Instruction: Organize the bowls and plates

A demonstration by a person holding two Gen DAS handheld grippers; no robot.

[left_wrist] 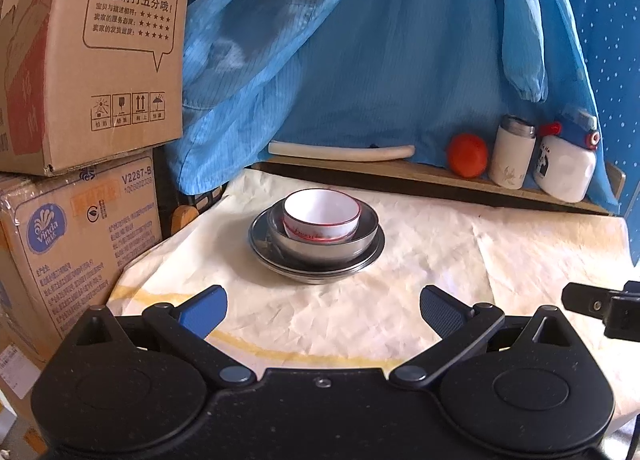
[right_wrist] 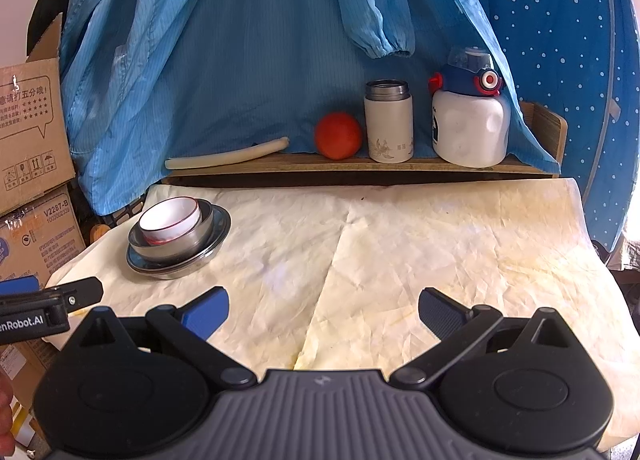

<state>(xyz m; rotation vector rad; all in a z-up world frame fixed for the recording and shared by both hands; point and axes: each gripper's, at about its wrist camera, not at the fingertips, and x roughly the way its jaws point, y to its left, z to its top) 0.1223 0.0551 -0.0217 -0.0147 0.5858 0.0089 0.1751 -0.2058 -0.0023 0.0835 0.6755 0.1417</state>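
The tabletop (right_wrist: 400,228) is carrying a steel plate (left_wrist: 272,256) at its far left, holding a steel bowl (left_wrist: 320,246) and white bowl (left_wrist: 320,214) (nested). Both hand-held grippers, left (left_wrist: 323,302) and right (right_wrist: 323,306), are hovering released, empty.

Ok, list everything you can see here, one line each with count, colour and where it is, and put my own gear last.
white ceramic bowl with red rim line: one, white, nested inside the steel bowl
stainless steel bowl: one, silver, on the steel plates
stainless steel plates: a stack, exact count unclear, silver, on the cream tablecloth
round orange fruit: one, orange, on the wooden shelf
white thermos flask with steel top: one, shelf, right of the fruit
white water bottle with blue lid: one, shelf, far right
long pale rod: one, off-white, shelf, left end
cardboard boxes: at least two, brown, stacked left
blue garments: hanging behind
left gripper: black, blue pads, open
right gripper: black, blue pads, open
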